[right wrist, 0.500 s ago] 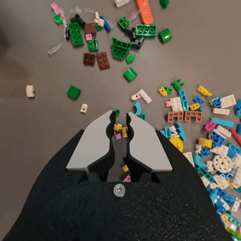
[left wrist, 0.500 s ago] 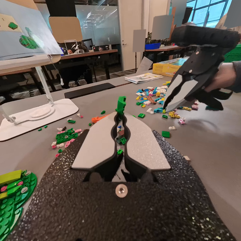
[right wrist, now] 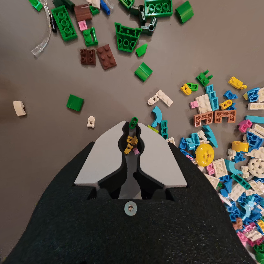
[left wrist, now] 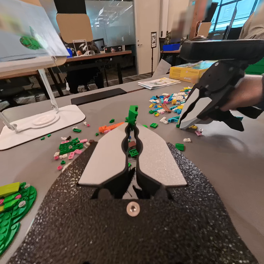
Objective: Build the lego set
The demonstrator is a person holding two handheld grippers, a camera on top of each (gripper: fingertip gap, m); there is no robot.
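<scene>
My left gripper [left wrist: 132, 125] is shut on a green lego assembly [left wrist: 133, 113] that sticks up past its fingertips, above the grey table [left wrist: 214, 164]. My right gripper [right wrist: 132, 124] is shut on a small green rounded piece with a hole [right wrist: 133, 122], low over the table at the edge of the coloured pile. It also shows at the right of the left wrist view [left wrist: 180, 126], tips down at the table, held by a hand [left wrist: 245, 94]. A round green plate build [left wrist: 15, 207] lies at the lower left.
Loose green and brown pieces [right wrist: 125, 38] lie ahead of the right gripper, and a mixed coloured pile [right wrist: 222, 142] to its right. A white instruction stand [left wrist: 42, 121], green and pink pieces [left wrist: 70, 147], an orange piece [left wrist: 110, 127], a booklet [left wrist: 158, 83] and a yellow box [left wrist: 188, 71] stand on the table. There is about 20 cm between the tips of the two grippers.
The right gripper's jaws have narrowed onto the small green piece, which now shows between the tips. The left gripper still holds the green assembly and has shifted slightly.
</scene>
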